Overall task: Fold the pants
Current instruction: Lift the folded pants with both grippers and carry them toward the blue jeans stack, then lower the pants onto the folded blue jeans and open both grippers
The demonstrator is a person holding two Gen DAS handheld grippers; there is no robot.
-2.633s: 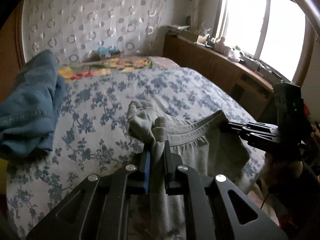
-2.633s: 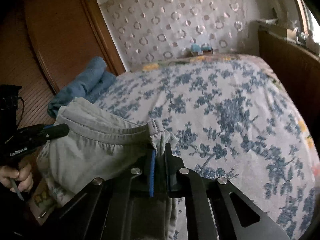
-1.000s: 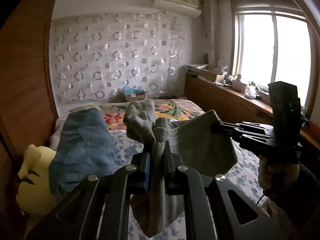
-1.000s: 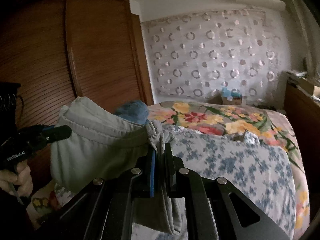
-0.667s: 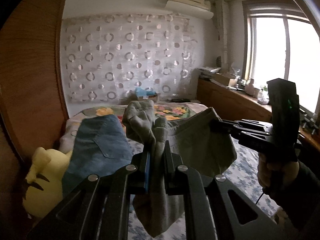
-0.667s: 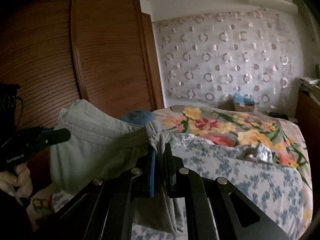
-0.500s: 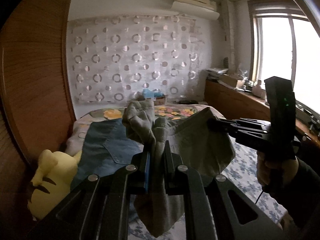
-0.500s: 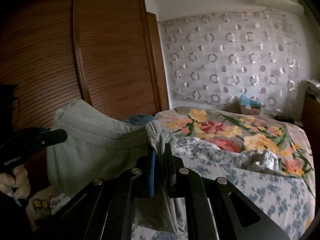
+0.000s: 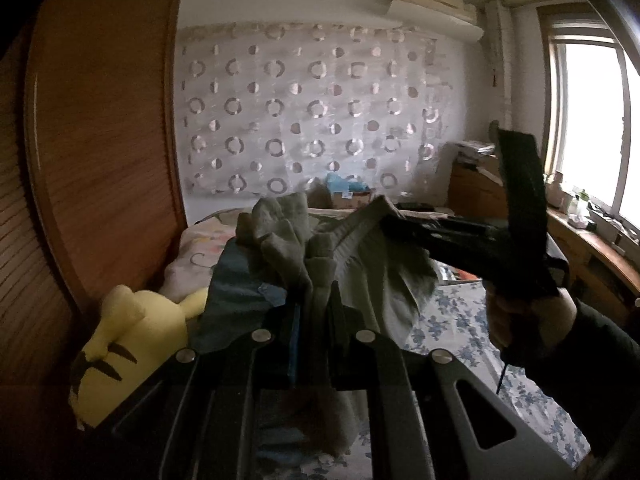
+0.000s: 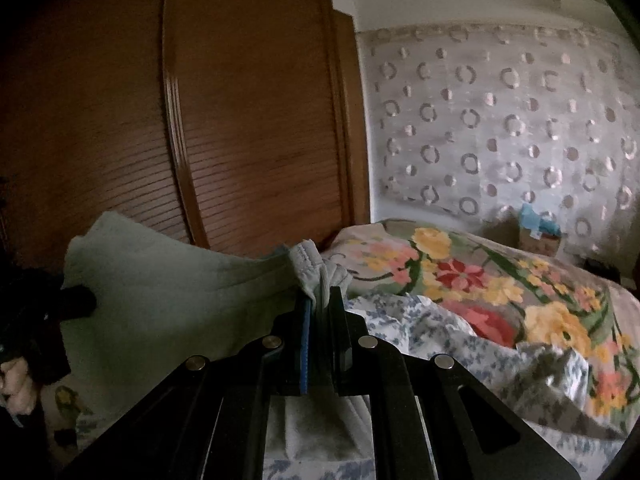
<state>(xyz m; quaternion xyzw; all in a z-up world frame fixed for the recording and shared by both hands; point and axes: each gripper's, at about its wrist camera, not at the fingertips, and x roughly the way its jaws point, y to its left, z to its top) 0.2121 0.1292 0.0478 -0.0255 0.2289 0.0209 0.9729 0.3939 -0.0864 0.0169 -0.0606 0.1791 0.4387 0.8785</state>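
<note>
- Pants (image 9: 372, 276), grey-green, hang stretched by the waistband above the bed (image 10: 500, 292), close to the wardrobe (image 10: 248, 128).
- Left gripper (image 9: 312, 312) and right gripper (image 10: 320, 312), nearly closed, each pinch a waistband end.

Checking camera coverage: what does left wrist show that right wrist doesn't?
Left wrist only: yellow plush toy, blue jeans, window, air conditioner.
Right wrist only: the flowered blanket in full, with wide wardrobe doors behind.
Both: grey pants clamped by left gripper and right gripper, and the circle-patterned curtain.
</note>
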